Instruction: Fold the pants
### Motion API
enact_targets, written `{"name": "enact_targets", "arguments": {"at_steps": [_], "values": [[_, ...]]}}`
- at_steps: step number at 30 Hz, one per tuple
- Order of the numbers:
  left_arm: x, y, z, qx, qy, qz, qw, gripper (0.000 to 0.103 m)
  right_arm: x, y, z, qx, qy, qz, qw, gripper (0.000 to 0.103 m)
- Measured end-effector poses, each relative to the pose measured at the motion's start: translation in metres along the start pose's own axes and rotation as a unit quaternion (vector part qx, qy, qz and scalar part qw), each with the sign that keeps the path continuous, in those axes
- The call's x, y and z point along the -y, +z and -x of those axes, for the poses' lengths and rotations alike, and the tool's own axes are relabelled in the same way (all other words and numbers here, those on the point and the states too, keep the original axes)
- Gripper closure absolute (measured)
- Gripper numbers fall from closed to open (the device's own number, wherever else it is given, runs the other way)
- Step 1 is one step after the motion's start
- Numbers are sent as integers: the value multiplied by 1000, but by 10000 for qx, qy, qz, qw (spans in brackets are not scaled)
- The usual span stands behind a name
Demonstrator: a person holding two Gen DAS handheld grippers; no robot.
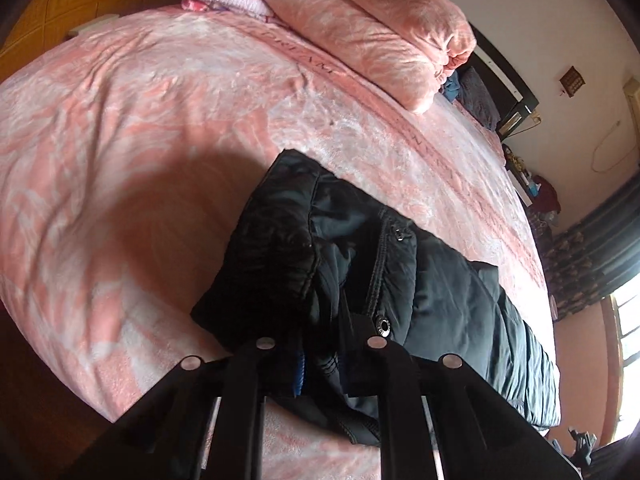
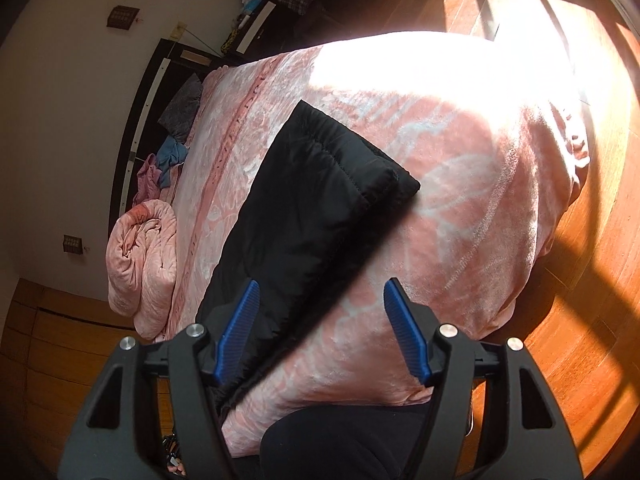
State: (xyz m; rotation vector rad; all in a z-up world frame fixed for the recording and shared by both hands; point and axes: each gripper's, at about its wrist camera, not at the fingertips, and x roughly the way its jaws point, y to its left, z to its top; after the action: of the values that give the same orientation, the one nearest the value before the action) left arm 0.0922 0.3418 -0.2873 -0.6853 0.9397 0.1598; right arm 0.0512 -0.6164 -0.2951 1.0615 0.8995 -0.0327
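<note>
A wide bed (image 1: 160,128) under a pink patterned cover fills both views, with a rolled pink quilt (image 1: 372,28) near the headboard. Across the cover lie the black padded pants (image 2: 304,200), already doubled lengthwise: their waist end, with its snap and zipper, sits bunched near the bed's edge in the left wrist view, and the leg end reaches out toward the sunlit part of the cover in the right wrist view.

The left gripper (image 1: 320,344) has its jaws drawn together on the waist fabric, clamped on the pants beside the metal snap (image 1: 385,326). The right gripper (image 2: 320,316) hangs with its blue pads (image 2: 404,332) apart, straddling the pants' near edge without pressing it.

The step in hand appears to be taking hold for the next fold. To do it well, the right gripper should probably bite every layer at the edge, not just the top one, and both grips should lift evenly so the slippery quilted cloth stays aligned and does not slide apart.
</note>
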Motion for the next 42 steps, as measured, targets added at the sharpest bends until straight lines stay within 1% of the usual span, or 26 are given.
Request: {"name": "enact_targets", "arguments": {"at_steps": [1,2,4,7,9,12,16,17,18,19,20,21,23,25,27,30,33,34,35,36,37,38,39,40,41,42], "values": [[-9,-2,-7,-98,28,171,9998,90,2,1,0,23,17,-54,10000,37],[-14,-6,-11,-119,56,229,9997,90,4,2,0,67,24,-124,9999,37],[-12,-13,-15,-179,62,204,9996,91,8,5,1,150,167,-327,9992,37],[-10,-15,-17,-254,48,164,9995,84,8,12,-1,247,333,-460,9981,38],[-12,-14,-15,-262,0,204,9994,84,9,20,-4,320,350,-577,9972,43],[-13,-13,-16,-318,33,227,9992,83,17,28,-13,319,428,-932,9942,45],[-10,-14,-19,-302,147,199,9992,82,19,34,-29,256,163,-1048,9940,45],[-10,-15,-20,-296,159,219,9992,82,20,35,-32,263,154,-1085,9936,51],[-10,-16,-20,-290,172,236,9992,82,19,37,-33,279,186,-1074,9936,61],[-9,-16,-20,-282,190,256,9991,81,17,39,-33,306,175,-1015,9942,90],[-9,-17,-20,-266,248,257,9990,81,13,41,-31,405,143,-926,9948,93],[-8,-18,-21,-264,318,244,9988,81,11,40,-28,499,144,-849,9950,94],[-3,-20,-23,-243,500,150,9983,82,12,38,-30,545,-25,-799,9953,95],[-1,-20,-27,-263,619,98,9977,82,27,33,-36,498,-114,-1043,9932,95],[-2,-19,-28,-278,634,161,9975,82,40,29,-41,468,-62,-1242,9911,95],[-1,-19,-28,-302,691,103,9971,82,43,30,-40,446,51,-1180,9920,94],[2,-20,-27,-310,727,-3,9969,82,42,33,-30,514,259,-1140,9918,84],[3,-20,-26,-293,735,-36,9969,82,43,33,-25,592,311,-1157,9910,76],[4,-21,-25,-270,735,-76,9969,81,44,33,-19,691,329,-1197,9899,71],[6,-21,-25,-267,747,-110,9968,81,48,32,-15,733,354,-1256,9887,70],[7,-22,-24,-265,758,-132,9967,78,51,32,-12,747,414,-1324,9875,70],[9,-23,-23,-272,731,-136,9969,71,55,32,-9,756,477,-1384,9863,69],[10,-24,-22,-273,677,-136,9972,67,57,32,-7,752,532,-1419,9856,66],[13,-24,-21,-257,648,-147,9975,58,59,32,-7,743,557,-1439,9852,57],[16,-25,-20,-226,670,-174,9973,49,59,31,-6,730,522,-1434,9856,49],[20,-27,-19,-173,692,-207,9972,46,59,31,-7,737,520,-1406,9859,49]]}}
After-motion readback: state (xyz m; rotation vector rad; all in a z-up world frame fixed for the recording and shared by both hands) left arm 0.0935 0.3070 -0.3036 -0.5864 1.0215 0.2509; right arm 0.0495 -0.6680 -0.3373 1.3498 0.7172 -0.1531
